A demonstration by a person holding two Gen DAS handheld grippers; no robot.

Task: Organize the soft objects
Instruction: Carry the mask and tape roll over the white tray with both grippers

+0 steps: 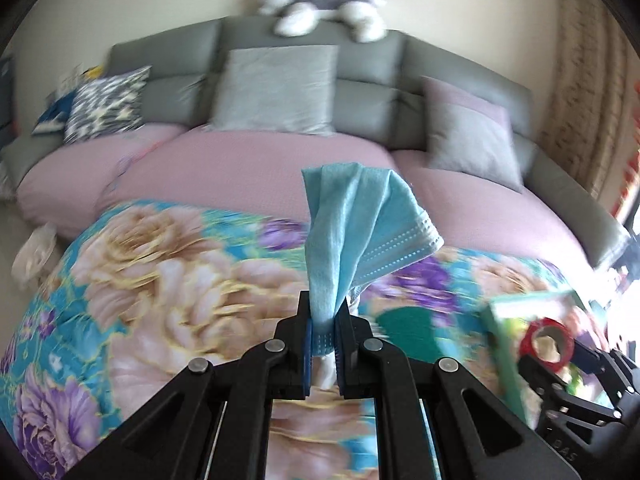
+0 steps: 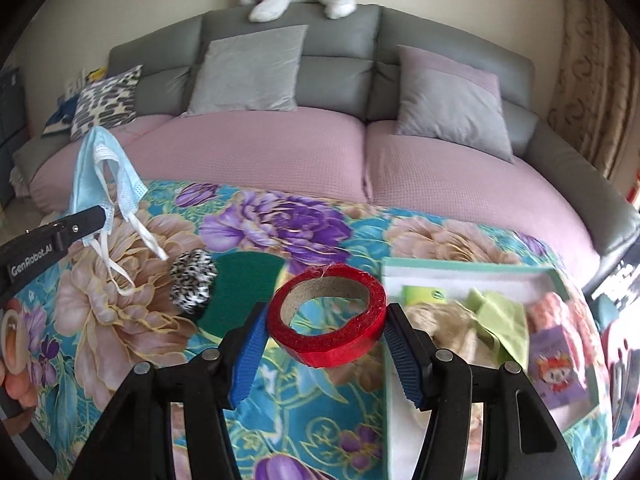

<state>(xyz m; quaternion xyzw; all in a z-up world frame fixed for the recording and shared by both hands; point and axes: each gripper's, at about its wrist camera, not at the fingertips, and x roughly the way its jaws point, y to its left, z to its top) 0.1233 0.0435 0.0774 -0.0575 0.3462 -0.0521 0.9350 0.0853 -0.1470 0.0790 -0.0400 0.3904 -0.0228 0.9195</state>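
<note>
Left gripper (image 1: 323,322) is clamped narrow on the blue face mask (image 1: 356,224), which stands up from the jaws; right gripper (image 2: 325,322) spans wide around the red tape roll (image 2: 327,314), gripping it. Judgement: carry both to the teal box (image 2: 472,270), just right of the right gripper, keep the mask straps clear, release low inside. Beneath both is a floral quilt (image 2: 280,216), with a grey sofa (image 2: 340,64) beyond.

The box (image 2: 472,268) lies right of the scrunchie (image 2: 192,282) and pad (image 2: 244,292) on the blanket (image 2: 320,400), sofa (image 2: 340,60) behind.
</note>
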